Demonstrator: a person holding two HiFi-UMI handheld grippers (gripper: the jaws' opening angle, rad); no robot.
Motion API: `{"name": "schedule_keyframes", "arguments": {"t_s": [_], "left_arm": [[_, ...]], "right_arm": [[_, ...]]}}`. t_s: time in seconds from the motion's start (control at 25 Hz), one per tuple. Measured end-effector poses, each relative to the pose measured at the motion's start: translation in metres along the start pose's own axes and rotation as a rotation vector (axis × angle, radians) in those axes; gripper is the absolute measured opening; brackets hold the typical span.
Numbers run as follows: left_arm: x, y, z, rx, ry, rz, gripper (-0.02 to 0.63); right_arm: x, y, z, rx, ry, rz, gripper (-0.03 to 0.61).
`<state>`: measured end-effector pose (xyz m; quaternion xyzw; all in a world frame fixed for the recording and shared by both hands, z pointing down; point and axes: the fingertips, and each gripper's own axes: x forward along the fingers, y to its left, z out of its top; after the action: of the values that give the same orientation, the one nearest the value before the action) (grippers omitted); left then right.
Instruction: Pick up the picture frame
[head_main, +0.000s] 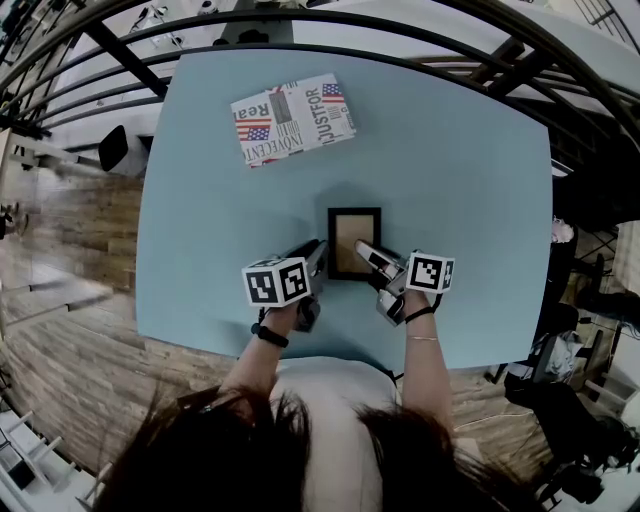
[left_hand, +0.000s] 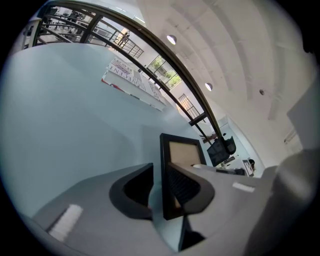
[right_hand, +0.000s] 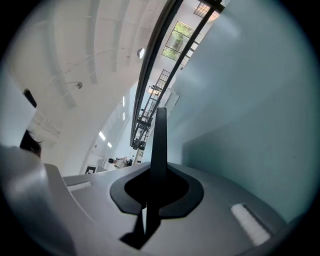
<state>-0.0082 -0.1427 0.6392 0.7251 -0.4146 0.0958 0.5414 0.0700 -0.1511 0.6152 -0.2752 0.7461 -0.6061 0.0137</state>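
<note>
A small black picture frame (head_main: 354, 243) with a tan inside lies on the light blue table (head_main: 460, 180), close to me. My right gripper (head_main: 368, 256) comes in over its lower right part. In the right gripper view the frame (right_hand: 160, 140) shows edge-on as a thin black strip, and the right gripper (right_hand: 156, 192) is shut on it. My left gripper (head_main: 318, 262) is at the frame's left side. In the left gripper view the frame's left rail (left_hand: 163, 165) stands between the jaws of the left gripper (left_hand: 159, 172); one pad meets it and a thin gap shows at the other.
A flat box printed like a newspaper with flags (head_main: 293, 118) lies at the far side of the table, also in the left gripper view (left_hand: 132, 82). A dark railing (head_main: 300, 20) curves behind the table. The table's near edge is just in front of me.
</note>
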Motion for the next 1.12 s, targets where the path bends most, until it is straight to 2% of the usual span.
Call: {"name": "schedule_keyframes", "arguments": {"t_s": [0.28, 0.68, 0.96, 1.12], "left_arm": [[-0.016, -0.018, 0.014, 0.033, -0.064, -0.039, 0.097], [-0.051, -0.056, 0.034, 0.138, -0.179, -0.094, 0.097], [-0.087, -0.086, 0.049, 0.233, -0.273, -0.132, 0.097], [-0.109, -0.098, 0.052, 0.306, -0.313, -0.131, 0.097]], "right_arm": [[-0.013, 0.018, 0.006, -0.061, -0.045, -0.006, 0.011], [-0.041, 0.064, 0.016, -0.234, -0.152, -0.017, 0.011], [-0.072, 0.112, 0.024, -0.394, -0.26, -0.032, 0.011], [-0.089, 0.137, 0.023, -0.513, -0.309, -0.085, 0.011]]}}
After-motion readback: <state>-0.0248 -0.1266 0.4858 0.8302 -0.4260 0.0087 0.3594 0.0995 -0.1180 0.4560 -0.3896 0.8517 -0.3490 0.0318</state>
